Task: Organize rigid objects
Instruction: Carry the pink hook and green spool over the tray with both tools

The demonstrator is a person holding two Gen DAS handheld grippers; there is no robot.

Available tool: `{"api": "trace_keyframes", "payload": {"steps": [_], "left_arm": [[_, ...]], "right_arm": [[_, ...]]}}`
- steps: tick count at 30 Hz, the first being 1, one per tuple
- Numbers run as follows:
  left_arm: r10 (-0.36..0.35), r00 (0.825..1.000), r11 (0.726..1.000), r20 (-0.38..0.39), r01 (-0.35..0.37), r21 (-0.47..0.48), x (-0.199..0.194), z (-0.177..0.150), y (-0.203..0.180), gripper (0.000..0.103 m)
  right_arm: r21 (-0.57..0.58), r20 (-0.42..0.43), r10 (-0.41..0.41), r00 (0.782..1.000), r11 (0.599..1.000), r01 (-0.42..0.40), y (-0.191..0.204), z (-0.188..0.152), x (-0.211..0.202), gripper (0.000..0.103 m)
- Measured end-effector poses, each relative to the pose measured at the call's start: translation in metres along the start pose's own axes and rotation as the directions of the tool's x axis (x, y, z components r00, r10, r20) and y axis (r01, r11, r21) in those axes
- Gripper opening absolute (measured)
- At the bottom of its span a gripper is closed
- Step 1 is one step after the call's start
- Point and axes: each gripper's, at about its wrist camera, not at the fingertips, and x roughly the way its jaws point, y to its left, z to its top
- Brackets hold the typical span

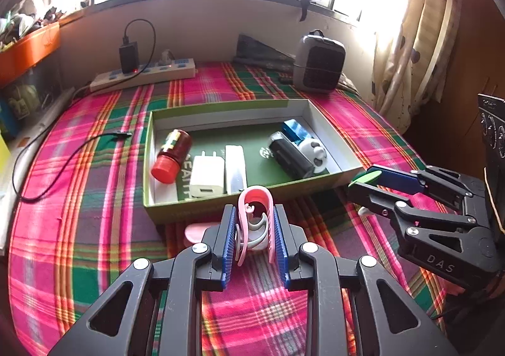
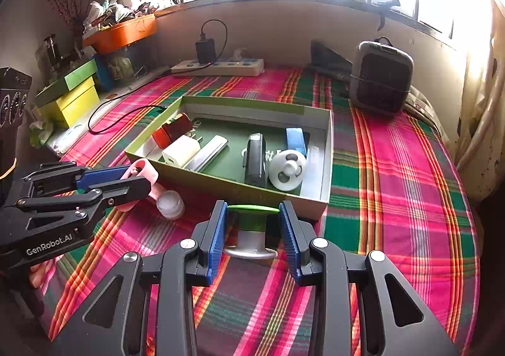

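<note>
A green open box [image 1: 221, 201] [image 2: 221, 181] sits on the plaid cloth. It holds a red-capped bottle [image 1: 172, 155], a white charger [image 1: 206, 178], a white bar, a black device [image 1: 290, 155], a blue block and a white round gadget [image 2: 287, 170]. My left gripper [image 1: 255, 230] is shut on a pink clip [image 1: 255, 207] just in front of the box's near wall; it also shows in the right wrist view [image 2: 139, 178]. My right gripper [image 2: 253, 230] is shut on a green-topped silver piece [image 2: 252, 230] near the box's front right corner; it also shows in the left wrist view [image 1: 363, 181].
A small clear round jar [image 2: 170, 203] lies on the cloth between the grippers. A power strip [image 1: 142, 75] with a black adapter and a grey heater [image 1: 318, 64] stand at the back. A black cable [image 1: 63, 160] trails left. Yellow and green boxes [image 2: 69, 97] sit far left.
</note>
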Motion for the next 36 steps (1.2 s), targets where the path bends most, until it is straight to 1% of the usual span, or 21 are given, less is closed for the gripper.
{"api": "trace_keyframes", "payload": {"steps": [7,10,17,21,26,30,32,36], "left_arm": [[-0.001,1.0,1.0,0.004,0.001,-0.019,0.005,0.014,0.013,0.022],[0.016,1.0,1.0,0.007,-0.016,-0.018,0.008,0.021,0.018,0.022],[0.025,1.0,1.0,0.005,-0.025,-0.011,0.018,0.038,0.027,0.022],[0.012,1.0,1.0,0.014,-0.012,-0.006,0.025,0.05,0.03,0.022],[0.016,1.0,1.0,-0.012,-0.017,-0.011,0.041,0.063,0.036,0.022],[-0.01,0.999,1.0,-0.038,0.01,-0.02,0.055,0.069,0.039,0.022],[0.004,0.999,1.0,-0.05,-0.005,-0.022,0.062,0.07,0.04,0.022],[0.008,0.998,1.0,-0.056,-0.009,-0.022,0.071,0.073,0.042,0.023]], "right_arm": [[-0.001,0.003,0.02,1.0,1.0,-0.02,0.003,0.013,0.006,0.035],[0.0,0.0,0.034,0.999,0.999,-0.034,0.003,0.018,0.01,0.035],[-0.002,-0.017,0.042,0.999,0.999,-0.042,0.006,0.029,0.024,0.035],[-0.008,-0.027,0.048,0.998,0.999,-0.048,0.008,0.034,0.033,0.035],[-0.007,-0.048,0.059,0.997,0.998,-0.06,0.01,0.04,0.047,0.035],[-0.005,-0.056,0.073,0.996,0.997,-0.073,0.012,0.045,0.058,0.035],[-0.006,-0.053,0.072,0.996,0.997,-0.072,0.013,0.047,0.06,0.035],[-0.007,-0.068,0.068,0.995,0.998,-0.069,0.013,0.05,0.07,0.035]]}}
